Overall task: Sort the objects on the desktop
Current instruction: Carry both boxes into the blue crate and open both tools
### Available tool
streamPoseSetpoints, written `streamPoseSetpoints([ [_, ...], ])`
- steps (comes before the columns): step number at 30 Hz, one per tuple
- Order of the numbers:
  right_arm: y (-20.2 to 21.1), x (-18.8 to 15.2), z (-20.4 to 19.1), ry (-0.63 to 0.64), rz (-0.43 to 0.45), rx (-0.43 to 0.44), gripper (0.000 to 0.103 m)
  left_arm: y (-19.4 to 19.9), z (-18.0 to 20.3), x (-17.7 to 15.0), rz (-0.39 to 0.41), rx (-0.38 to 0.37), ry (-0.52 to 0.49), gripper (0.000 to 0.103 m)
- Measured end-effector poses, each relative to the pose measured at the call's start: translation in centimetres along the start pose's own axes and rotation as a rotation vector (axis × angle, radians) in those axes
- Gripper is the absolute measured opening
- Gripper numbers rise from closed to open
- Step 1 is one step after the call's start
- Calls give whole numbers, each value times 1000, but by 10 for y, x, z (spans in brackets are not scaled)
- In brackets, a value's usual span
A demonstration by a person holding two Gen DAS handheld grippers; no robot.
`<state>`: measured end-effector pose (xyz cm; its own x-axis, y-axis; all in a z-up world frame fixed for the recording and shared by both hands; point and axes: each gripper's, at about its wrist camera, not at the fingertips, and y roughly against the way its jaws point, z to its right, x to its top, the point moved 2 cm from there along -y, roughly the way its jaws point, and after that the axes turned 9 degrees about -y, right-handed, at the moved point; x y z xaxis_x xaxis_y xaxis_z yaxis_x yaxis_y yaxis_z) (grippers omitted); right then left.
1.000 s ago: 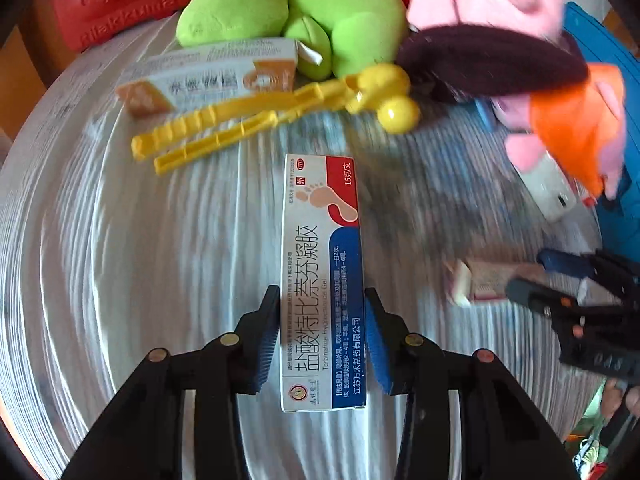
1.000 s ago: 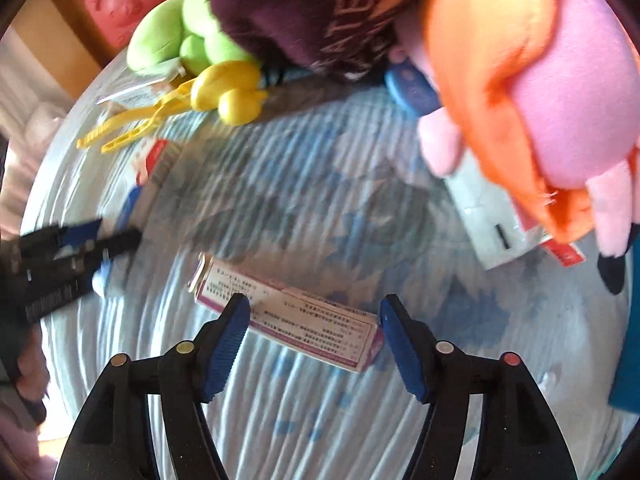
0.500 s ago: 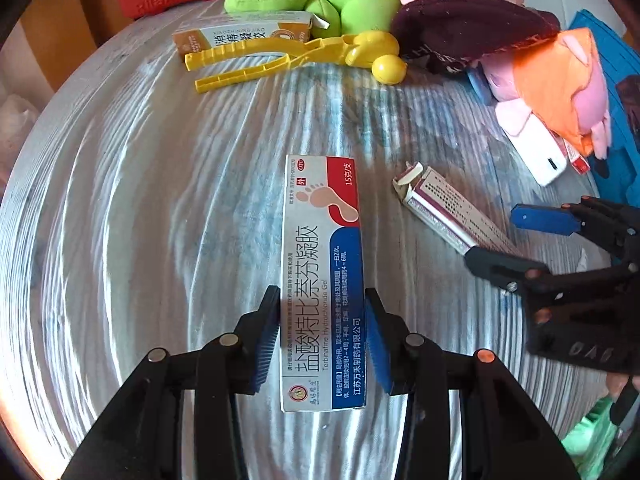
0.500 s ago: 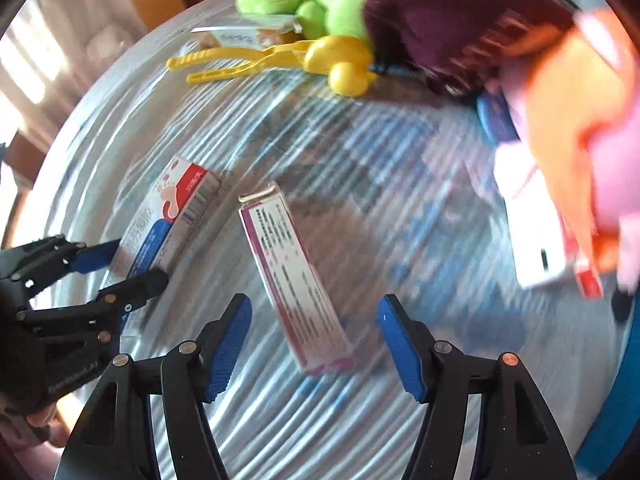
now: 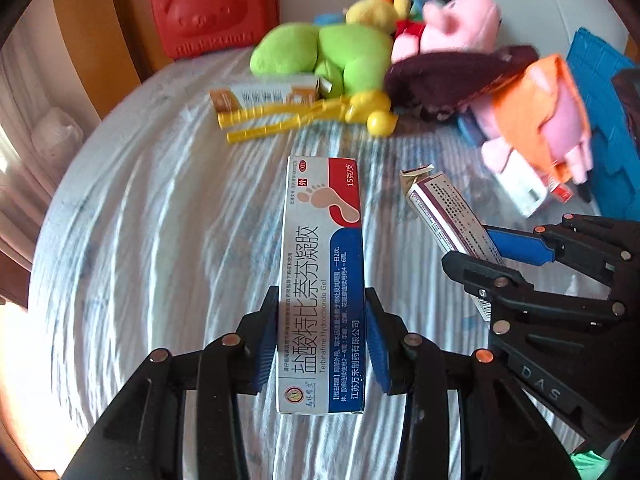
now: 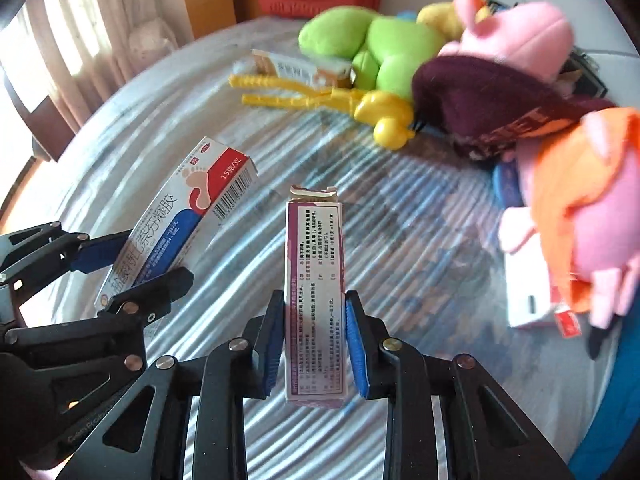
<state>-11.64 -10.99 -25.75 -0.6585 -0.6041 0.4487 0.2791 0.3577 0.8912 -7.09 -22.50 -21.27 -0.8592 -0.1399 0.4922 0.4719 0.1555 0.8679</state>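
The left gripper (image 5: 322, 344) gripped the foot-gel box (image 5: 322, 280) lengthwise. The right gripper (image 6: 314, 344) had just clamped the purple medicine box (image 6: 314, 292). Both were raised over the tabletop's (image 5: 160, 240) middle, probably for grouping away from the far-edge plush toys (image 5: 340, 56).

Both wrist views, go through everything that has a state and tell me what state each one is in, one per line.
Left gripper: shut on the foot gel box.
Foot gel box: held, end flaps closed.
Right gripper: jaws just closed, shut on the purple medicine box.
Purple medicine box: held, far end flap torn open.
Orange medicine box: lying flat, end flap open.
Yellow tongs: lying flat, handles apart.
Red bear case: upright, closed.
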Motion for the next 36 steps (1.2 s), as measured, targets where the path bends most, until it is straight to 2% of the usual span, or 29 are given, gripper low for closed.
streamPoseSetpoints([
  [5,65,11,9,-38,167,-20,28,47,21,21,134,26,-49,39],
  [6,78,18,10,-46,215,-38,28,57,27,25,161,26,-60,39],
  [12,175,13,48,-124,454,-140,28,108,71,48,317,-2,-140,39],
  [19,269,-3,102,-221,656,-258,28,157,145,80,482,-76,-255,39],
  [22,312,-14,131,-257,732,-334,28,174,181,96,541,-116,-296,39],
  [26,350,-28,176,-309,800,-438,28,201,235,121,630,-167,-347,39],
  [29,373,-36,218,-365,816,-506,28,220,276,143,675,-218,-379,39],
  [31,387,-40,252,-410,814,-532,28,229,305,158,672,-261,-398,39],
  [34,402,-40,311,-493,760,-557,28,235,354,187,645,-328,-416,39],
  [36,410,-43,348,-527,719,-574,28,240,385,204,641,-347,-427,39],
])
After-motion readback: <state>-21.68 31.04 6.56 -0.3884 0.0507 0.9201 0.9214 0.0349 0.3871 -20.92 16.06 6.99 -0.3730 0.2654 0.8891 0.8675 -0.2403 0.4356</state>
